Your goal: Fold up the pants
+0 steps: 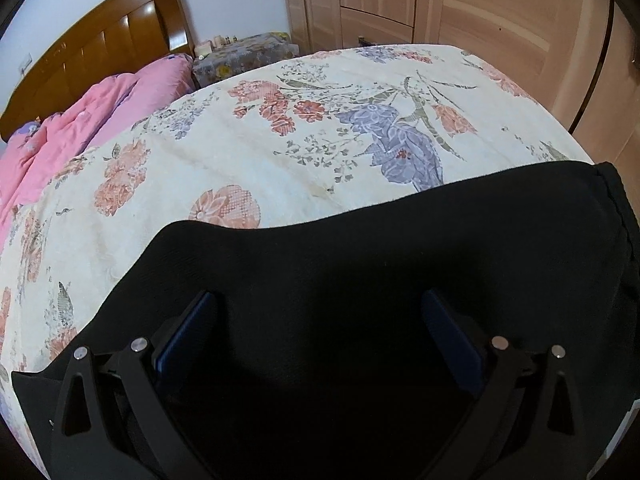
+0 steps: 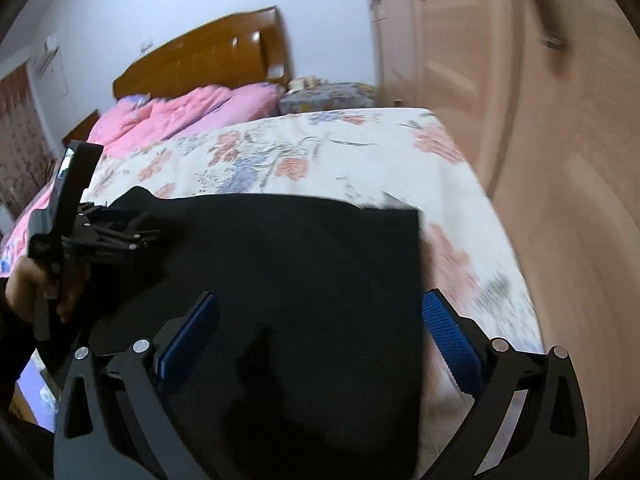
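Black pants (image 1: pixel 360 264) lie folded flat on the flowered bedspread (image 1: pixel 248 152) at the near end of the bed. My left gripper (image 1: pixel 318 300) is open, its blue pads wide apart just above the pants. In the right wrist view the pants (image 2: pixel 288 264) form a dark rectangle, and my right gripper (image 2: pixel 318 302) is open above their near right part. The right pad (image 2: pixel 448 336) hangs over the cloth's right edge. The left gripper (image 2: pixel 104 236) shows at the pants' left end, held by a hand.
A pink quilt (image 1: pixel 80 120) is bunched near the wooden headboard (image 1: pixel 112 40). A covered nightstand (image 1: pixel 244 52) stands by the bed. Wooden wardrobe doors (image 1: pixel 480 0) line the far side. The bed's right edge (image 2: pixel 500 216) drops to the floor.
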`<state>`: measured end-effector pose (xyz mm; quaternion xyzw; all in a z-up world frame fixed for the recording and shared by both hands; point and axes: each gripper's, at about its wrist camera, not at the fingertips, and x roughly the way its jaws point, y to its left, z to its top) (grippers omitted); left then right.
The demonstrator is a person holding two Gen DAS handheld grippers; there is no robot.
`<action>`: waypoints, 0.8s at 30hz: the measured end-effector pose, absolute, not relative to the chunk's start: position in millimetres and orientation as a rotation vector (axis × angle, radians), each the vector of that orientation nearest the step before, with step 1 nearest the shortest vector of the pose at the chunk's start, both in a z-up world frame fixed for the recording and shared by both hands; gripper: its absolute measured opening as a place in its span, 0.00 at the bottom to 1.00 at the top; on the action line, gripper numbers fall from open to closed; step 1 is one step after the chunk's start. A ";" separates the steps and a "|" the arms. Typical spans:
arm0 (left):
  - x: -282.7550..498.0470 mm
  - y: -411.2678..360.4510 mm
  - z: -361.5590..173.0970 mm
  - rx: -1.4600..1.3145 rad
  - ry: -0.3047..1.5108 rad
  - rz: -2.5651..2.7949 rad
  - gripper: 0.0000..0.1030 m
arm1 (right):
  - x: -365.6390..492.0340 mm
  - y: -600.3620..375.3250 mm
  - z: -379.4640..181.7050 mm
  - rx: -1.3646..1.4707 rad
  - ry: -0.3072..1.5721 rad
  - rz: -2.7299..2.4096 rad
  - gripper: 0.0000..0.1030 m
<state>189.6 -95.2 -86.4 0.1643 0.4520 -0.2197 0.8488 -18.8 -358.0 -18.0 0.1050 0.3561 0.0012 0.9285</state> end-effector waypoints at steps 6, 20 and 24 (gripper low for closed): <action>143.3 -118.3 -55.5 0.367 0.809 -0.480 0.98 | -93.2 -367.0 -29.3 0.419 0.641 -0.025 0.95; 105.3 -175.9 -91.9 0.407 0.898 -0.796 0.99 | -96.3 -361.1 -66.6 0.738 0.610 0.066 0.84; 103.9 -175.7 -92.8 0.400 0.897 -0.798 0.99 | -93.9 -359.6 -67.4 0.759 0.638 0.060 0.82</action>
